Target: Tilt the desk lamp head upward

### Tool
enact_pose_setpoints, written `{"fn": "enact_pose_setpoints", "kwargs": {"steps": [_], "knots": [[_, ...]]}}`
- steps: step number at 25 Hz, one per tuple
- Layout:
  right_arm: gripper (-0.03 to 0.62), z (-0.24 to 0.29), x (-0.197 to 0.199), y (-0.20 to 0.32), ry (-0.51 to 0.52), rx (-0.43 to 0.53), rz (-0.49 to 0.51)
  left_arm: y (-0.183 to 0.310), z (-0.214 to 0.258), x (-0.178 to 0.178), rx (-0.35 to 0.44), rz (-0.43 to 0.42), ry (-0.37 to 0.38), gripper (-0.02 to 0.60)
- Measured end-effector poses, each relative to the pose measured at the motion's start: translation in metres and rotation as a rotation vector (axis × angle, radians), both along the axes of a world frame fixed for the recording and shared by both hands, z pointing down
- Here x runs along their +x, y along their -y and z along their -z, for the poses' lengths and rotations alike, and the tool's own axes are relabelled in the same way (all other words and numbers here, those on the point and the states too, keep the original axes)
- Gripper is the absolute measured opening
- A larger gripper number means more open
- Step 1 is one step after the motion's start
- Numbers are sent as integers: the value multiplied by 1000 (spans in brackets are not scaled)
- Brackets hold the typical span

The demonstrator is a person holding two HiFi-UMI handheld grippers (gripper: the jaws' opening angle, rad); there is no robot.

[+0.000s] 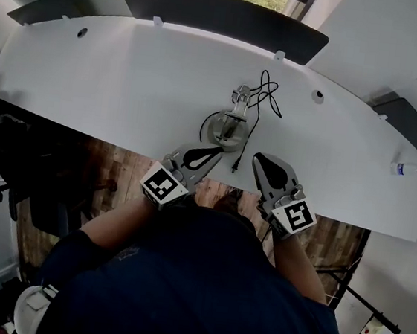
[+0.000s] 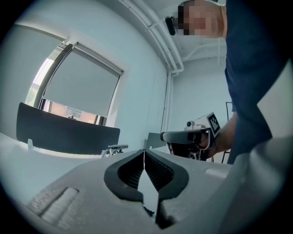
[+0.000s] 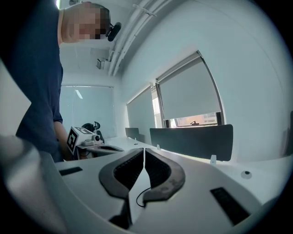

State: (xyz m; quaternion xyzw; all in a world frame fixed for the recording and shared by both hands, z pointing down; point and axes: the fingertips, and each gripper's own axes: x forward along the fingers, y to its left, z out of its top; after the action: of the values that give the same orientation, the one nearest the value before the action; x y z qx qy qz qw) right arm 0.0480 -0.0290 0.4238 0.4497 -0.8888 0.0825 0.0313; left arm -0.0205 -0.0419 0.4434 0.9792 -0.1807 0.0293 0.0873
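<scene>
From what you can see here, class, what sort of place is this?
Probably an office: a long curved white desk, a dark divider screen, a desk lamp and a roller-blind window.

No words, numbers or brand names can be read in any view. The cubes on the left gripper and the right gripper, low in the middle of the head view, carry only black-and-white square patterns, not letters. The label on the small bottle near the right edge of that frame is too small to read.

An office: a long white desk with dark divider screens by blind-covered windows.
</scene>
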Motion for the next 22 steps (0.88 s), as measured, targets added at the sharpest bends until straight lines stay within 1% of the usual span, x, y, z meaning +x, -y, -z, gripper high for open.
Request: {"fn": "enact_pose_setpoints", "kwargs": {"steps": [4, 9, 13, 17, 19, 22], "knots": [[14, -14, 14, 21, -3, -26, 56, 16, -22, 6, -16, 55, 37, 8], [14, -29, 29, 49, -17, -64, 96, 35, -56, 7, -18, 109, 118, 8], [14, -41, 31, 67, -32, -103, 118, 43, -67, 13, -26, 124, 144, 8], [14, -63, 33, 80, -77, -127, 135, 51, -79, 15, -20, 127, 178, 11], [28, -75, 38, 87, -111, -125, 128, 55, -81, 18, -13, 123, 190, 32], [58, -86, 39, 100, -149, -127, 137, 62, -80, 20, 7, 127, 185, 61]]}}
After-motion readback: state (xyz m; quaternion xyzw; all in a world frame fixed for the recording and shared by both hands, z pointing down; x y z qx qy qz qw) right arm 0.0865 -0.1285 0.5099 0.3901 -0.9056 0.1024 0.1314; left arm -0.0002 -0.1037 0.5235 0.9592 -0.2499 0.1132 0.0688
